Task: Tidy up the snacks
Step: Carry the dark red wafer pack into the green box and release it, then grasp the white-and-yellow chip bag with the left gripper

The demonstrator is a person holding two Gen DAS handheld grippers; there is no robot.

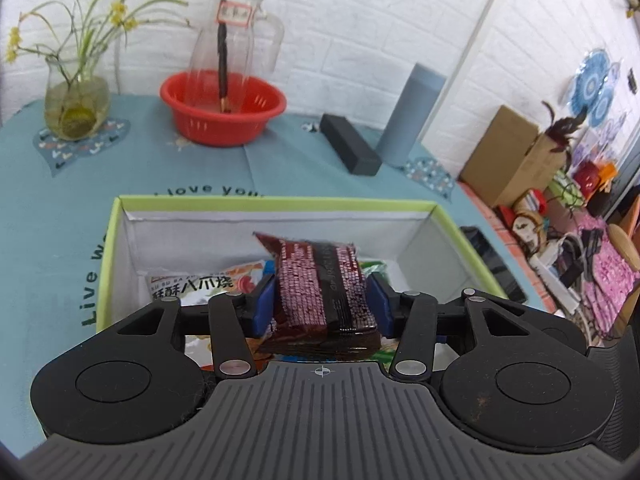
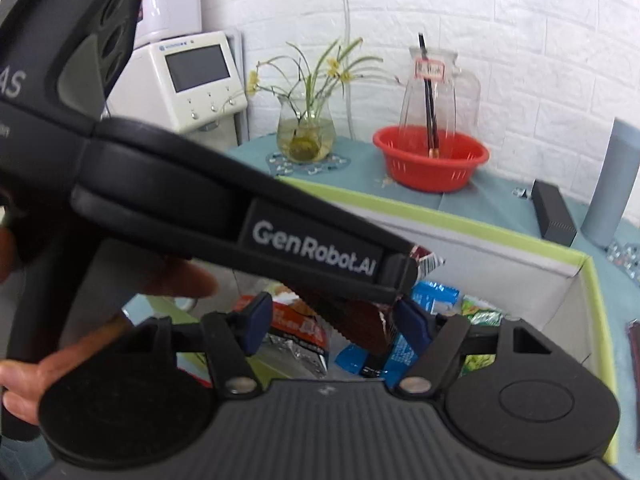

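Dark red and shiny, the snack pack [image 1: 324, 292] sits clamped between the left gripper [image 1: 323, 300]'s blue pads [image 1: 264, 300], held over the open green-rimmed box [image 1: 272, 202] on the teal tablecloth [image 1: 52, 208]. The jaws stand only partly open, with a pad against each long side of the pack, so the hold looks firm; the pack runs lengthwise away from the hand, its far end tipped up past the fingertips and its near end tucked back toward the palm. Below it in the box lie other snacks, among them a white and orange bag [image 1: 200, 280] to the left. In the right wrist view the left gripper [image 2: 400, 276] crosses the picture from the left, and the right gripper [image 2: 336, 324] sits just behind it over the box [image 2: 580, 264], its jaws partly open; the red pack [image 2: 360, 328] shows between its pads [image 2: 258, 322], but I cannot tell whether they press on it. To do this step well, I would lower the pack into a bare spot of the box, keep it flat, and let go only when it rests on something, keeping the two grippers from knocking together.
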